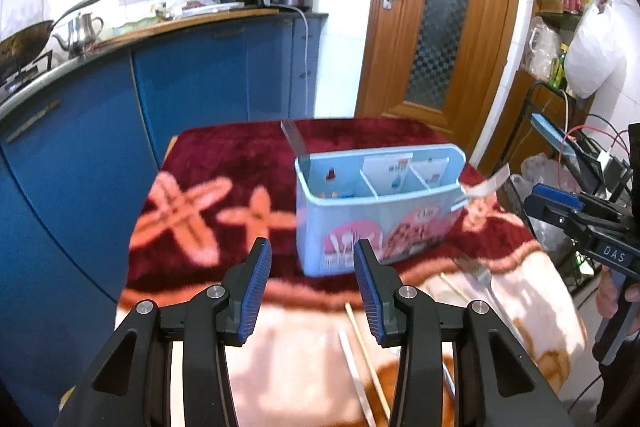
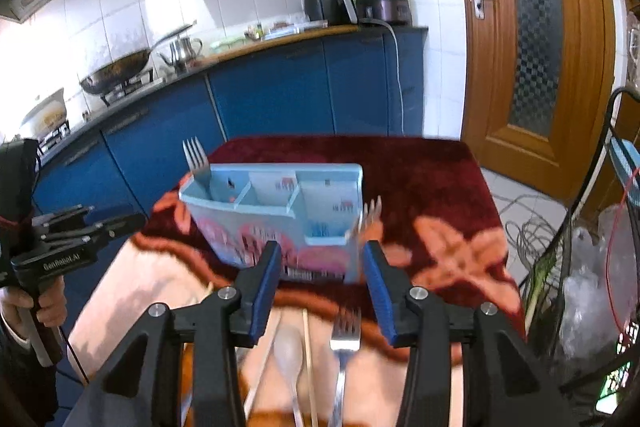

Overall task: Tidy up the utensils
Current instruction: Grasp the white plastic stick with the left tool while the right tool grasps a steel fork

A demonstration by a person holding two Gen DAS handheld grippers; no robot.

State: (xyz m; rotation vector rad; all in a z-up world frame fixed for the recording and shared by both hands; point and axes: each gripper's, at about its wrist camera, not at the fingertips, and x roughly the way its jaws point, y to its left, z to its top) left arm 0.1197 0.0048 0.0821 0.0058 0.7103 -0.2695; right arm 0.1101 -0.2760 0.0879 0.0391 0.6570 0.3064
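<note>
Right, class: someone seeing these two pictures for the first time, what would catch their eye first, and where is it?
First, the light blue utensil holder standing mid-table on the dark red blanket, with one fork upright in its end compartment. Next, the loose fork, spoon and chopsticks lying in front of it, between the open right tool's fingers.

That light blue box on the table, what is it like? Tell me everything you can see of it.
The light blue box looks like plastic, long and open-topped, with thin walls dividing it into compartments. Its front carries pink pictures and a barcode label. It stands upright on the red, flower-patterned blanket covering the table. A metal fork stands in its left end compartment, tines up; another fork appears at its right end, too blurred to say whether it touches. Neither gripper touches the box.
</note>
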